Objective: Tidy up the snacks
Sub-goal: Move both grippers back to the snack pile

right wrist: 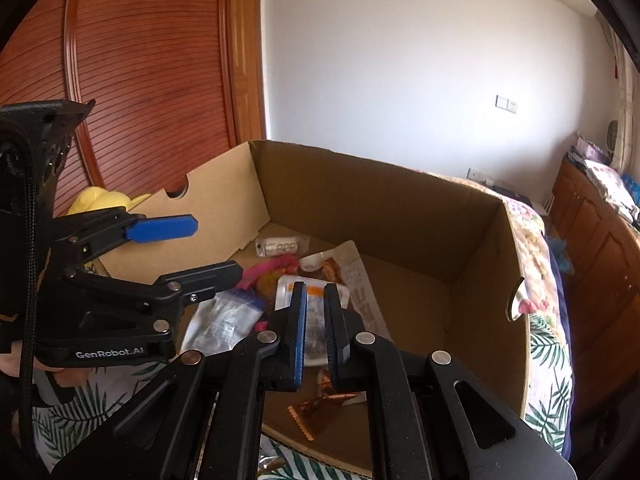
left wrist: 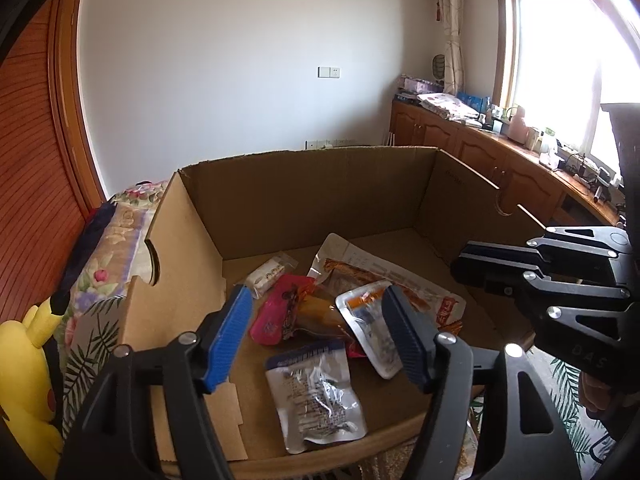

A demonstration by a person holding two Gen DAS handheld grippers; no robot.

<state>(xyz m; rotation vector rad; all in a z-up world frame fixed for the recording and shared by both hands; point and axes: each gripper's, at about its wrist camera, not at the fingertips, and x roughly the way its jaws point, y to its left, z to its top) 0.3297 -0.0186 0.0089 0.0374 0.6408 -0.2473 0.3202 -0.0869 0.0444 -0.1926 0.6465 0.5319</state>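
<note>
A yellow plush toy (left wrist: 28, 380) is seen at the far left, lying on a floral bedspread (left wrist: 116, 240). Just beside it a large open cardboard box (left wrist: 320, 192) is set on the bed, and all the snacks are gathered on its floor, towards the near left part. The left tongs (left wrist: 320, 336) are held wide above this heap, one blue pad and one dark pad well apart, with nothing pressed between them. Beneath and between the pads the packets are spread: a small white packet (left wrist: 266, 274) furthest back, a pink packet (left wrist: 276, 312) just in front of it, and a clear silver packet (left wrist: 316, 396) nearest the front edge. To the right of these, a silver packet with an orange label (left wrist: 368, 320) is laid partly over a large white and orange pouch (left wrist: 400, 280), which is touched by the pink packet as well.

Further right, the right tongs (left wrist: 460, 262) are pointed into the box from the side and are drawn nearly together, only a narrow slit being left; no snack is seen gripped in the pads. In the right wrist view a crumpled copper wrapper (right wrist: 316, 412) is seen below these tongs near the front wall of the box; whether it is touched by them cannot be told. A wooden cabinet (left wrist: 500, 168) is ranged along the wall at the far right
</note>
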